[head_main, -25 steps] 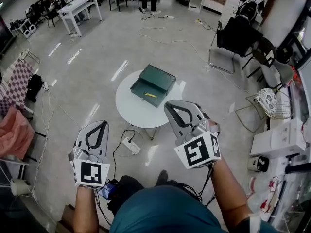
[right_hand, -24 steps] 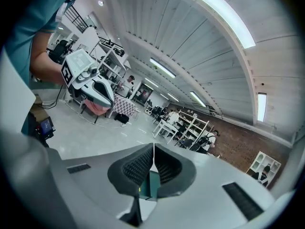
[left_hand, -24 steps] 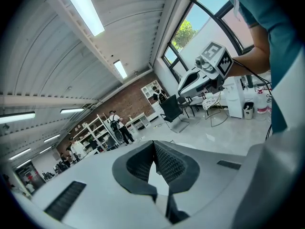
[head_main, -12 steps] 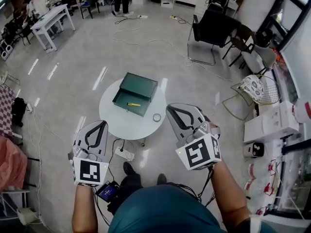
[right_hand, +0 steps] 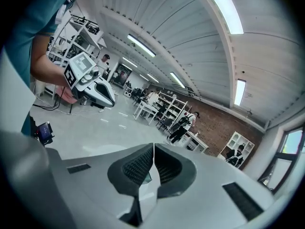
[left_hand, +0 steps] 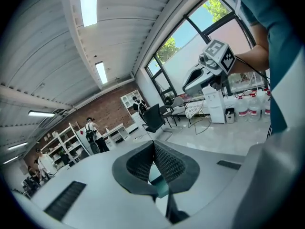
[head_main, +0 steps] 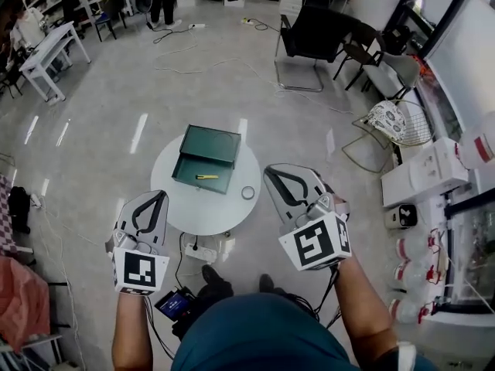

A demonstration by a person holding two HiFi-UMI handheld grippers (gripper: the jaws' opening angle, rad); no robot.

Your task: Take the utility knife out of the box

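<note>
Polished grey floor spreads round a small round white desk (head_main: pixel 193 211) that stands just ahead of the person. On it sits a green box (head_main: pixel 210 144), opened toward the person. The yellow utility knife (head_main: pixel 206 177) lies flat and crosswise in the open compartment, apparently clear of the walls. A small ring (head_main: pixel 248 193) rests on the desk beside the box (no part of this job). The left hand-held gripper (head_main: pixel 159 196) and the right hand-held gripper (head_main: pixel 271 170) are both held up, well apart from the box, each with its jaws pressed together and nothing between them.

The step in hand looks like the approach. To do it well, one hand-held gripper should open wide before it descends. It should come in from above with its jaws across the knife's narrow width, then close on the middle of the handle so the knife lifts level. The other could steady the box wall if the box starts to slide.
</note>
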